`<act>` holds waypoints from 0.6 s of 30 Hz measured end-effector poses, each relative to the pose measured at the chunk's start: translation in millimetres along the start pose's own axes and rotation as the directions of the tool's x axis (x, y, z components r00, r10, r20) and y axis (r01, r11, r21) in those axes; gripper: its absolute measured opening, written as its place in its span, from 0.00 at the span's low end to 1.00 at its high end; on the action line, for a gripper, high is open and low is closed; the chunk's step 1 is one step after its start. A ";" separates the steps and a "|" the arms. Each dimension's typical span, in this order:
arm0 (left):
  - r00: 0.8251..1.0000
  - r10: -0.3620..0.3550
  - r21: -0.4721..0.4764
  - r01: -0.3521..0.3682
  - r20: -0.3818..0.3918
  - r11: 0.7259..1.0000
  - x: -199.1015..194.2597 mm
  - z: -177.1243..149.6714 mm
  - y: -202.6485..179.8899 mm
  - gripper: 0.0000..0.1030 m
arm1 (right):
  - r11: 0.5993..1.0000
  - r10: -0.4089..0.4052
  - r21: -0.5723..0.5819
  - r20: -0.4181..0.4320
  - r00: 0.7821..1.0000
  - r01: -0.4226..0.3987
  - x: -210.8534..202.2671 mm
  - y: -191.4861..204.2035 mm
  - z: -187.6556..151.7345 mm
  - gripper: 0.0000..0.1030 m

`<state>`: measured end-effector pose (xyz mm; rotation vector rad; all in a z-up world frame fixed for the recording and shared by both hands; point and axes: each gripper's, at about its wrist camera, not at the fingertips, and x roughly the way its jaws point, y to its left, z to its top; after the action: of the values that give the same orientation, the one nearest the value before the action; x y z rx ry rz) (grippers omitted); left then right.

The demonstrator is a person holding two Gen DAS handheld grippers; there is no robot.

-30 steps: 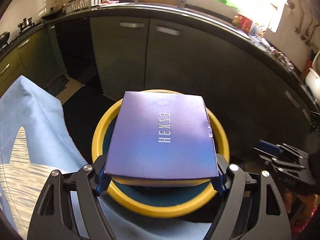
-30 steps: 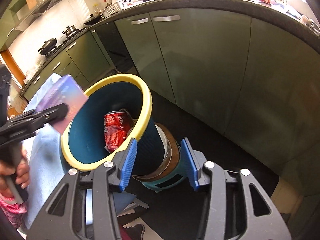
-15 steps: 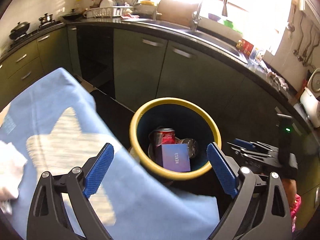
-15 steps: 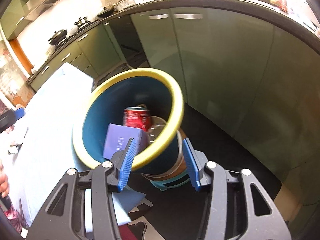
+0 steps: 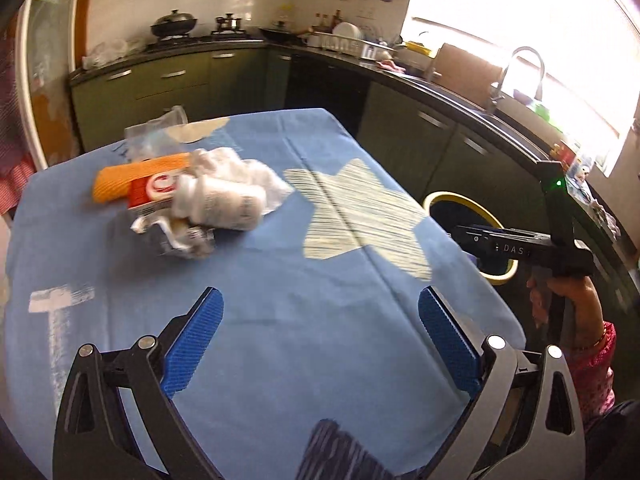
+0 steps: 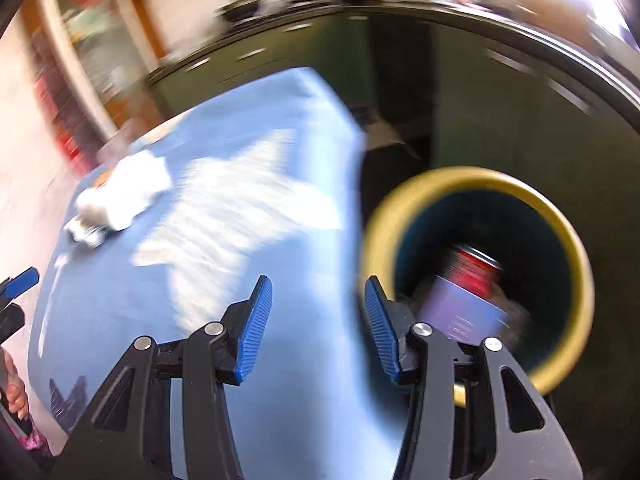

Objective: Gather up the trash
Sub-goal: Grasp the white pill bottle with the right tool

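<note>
I am looking down the left gripper (image 5: 318, 344) at the blue tablecloth (image 5: 280, 280); its jaws have just been opening and are now standing wide with nothing between them. The remaining trash is lying in a heap on the far left part of the tablecloth, well apart from the fingertips: a white plastic bottle (image 5: 220, 202), a red and white carton (image 5: 154, 192), an orange packet (image 5: 132, 174), a crumpled white tissue (image 5: 236, 168), a clear plastic bag (image 5: 156, 134) behind them and a crushed silvery wrapper (image 5: 180, 240) in front.

The right gripper (image 6: 316, 320) is about half open and holding nothing that I can see. It is hanging over the near right edge of the tablecloth, just beside the yellow-rimmed bin (image 6: 568, 240), which is off that edge with a red can (image 6: 476, 268) and a purple box (image 6: 460, 316) inside.

What I am worrying about:
- The heap is tightly packed, so closing on the bottle may be dragging the tissue or wrapper along and scattering them.
- The bottle is lying on its side and round, so it may be rolling away from a misaligned pinch.
- Pads coming in too low may be snagging the cloth and pulling it toward the bin.
- The right wrist view is heavily blurred, so I am judging its clearance from the bin rim poorly, and a knock could tip the bin.
</note>
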<state>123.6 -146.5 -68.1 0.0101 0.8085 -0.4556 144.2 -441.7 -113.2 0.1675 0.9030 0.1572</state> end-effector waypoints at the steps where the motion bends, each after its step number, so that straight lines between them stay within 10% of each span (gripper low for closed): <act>1: 1.000 0.024 -0.011 -0.024 0.008 1.000 -6.4 -4.9 12.5 0.94 | 0.999 0.025 -0.042 -0.009 1.000 -0.025 6.4 18.7 6.9 0.45; 10: 0.993 0.113 -0.107 -0.111 0.016 0.988 -31.7 -24.6 86.7 0.95 | 0.952 0.233 -0.179 -0.094 0.968 -0.247 50.4 150.5 44.9 0.46; 14: 0.993 0.110 -0.123 -0.106 0.029 0.987 -31.1 -18.1 94.6 0.95 | 0.948 0.308 -0.064 -0.040 0.950 -0.310 57.7 183.3 56.9 0.77; 18: 0.996 0.090 -0.104 -0.087 0.027 0.991 -30.1 -13.8 99.3 0.95 | 0.956 0.294 0.013 -0.014 0.956 -0.294 63.9 202.1 67.9 0.84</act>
<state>135.3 -42.6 -72.7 -0.0565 0.7958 -0.3290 223.6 -236.6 -78.3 0.3115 0.8909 0.4312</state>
